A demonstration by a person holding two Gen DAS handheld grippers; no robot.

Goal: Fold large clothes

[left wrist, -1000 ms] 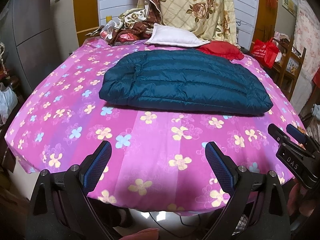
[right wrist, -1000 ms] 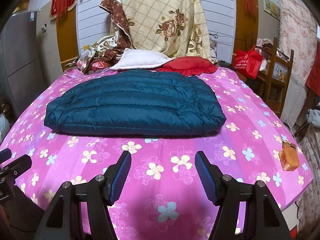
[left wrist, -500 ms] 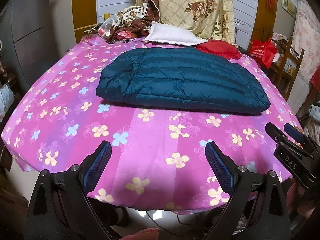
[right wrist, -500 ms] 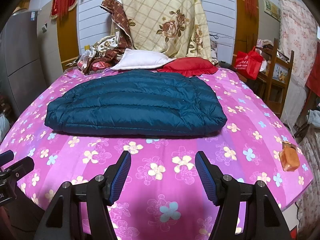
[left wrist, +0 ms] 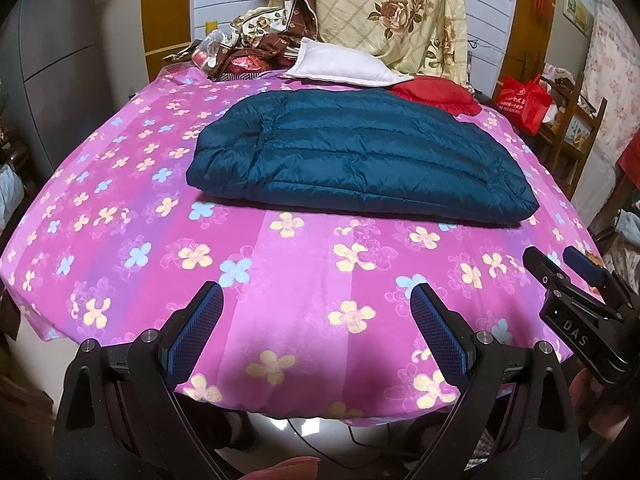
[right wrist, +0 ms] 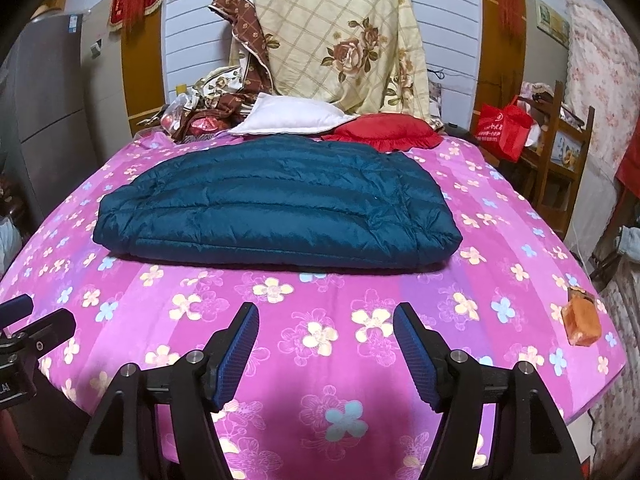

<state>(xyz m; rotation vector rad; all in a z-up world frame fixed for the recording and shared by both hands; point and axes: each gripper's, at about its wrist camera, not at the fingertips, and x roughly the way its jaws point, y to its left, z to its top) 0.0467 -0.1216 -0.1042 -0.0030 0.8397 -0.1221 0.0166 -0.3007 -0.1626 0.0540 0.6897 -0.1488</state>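
Nearest to me, my left gripper (left wrist: 316, 328) hangs over the front edge of the bed with its blue-padded jaws spread wide and nothing between them. My right gripper (right wrist: 326, 344) sits beside it over the same edge; its jaws have just been opening a touch further, and they too stand apart with only bedsheet showing between them. From the left wrist view I see the right gripper's black fingers off to the right.

Under both grippers stretches the magenta bedsheet printed with yellow and blue flowers (left wrist: 280, 280). Near its right edge lies a small orange wrapped packet (right wrist: 580, 320), well apart from everything else.

Farther on, in the middle of the bed, lies the dark teal quilted puffer jacket (right wrist: 276, 208), folded into a long flat bundle running across the bed, untouched by either gripper.

Behind it, a white pillow (right wrist: 292, 118) and a red ruffled cushion (right wrist: 384, 130) sit side by side, just beyond the jacket's far edge. At the back hangs a cream quilt with brown roses (right wrist: 340, 40), and to the right a red shopping bag (right wrist: 502, 130) rests by a wooden chair (right wrist: 560, 152).
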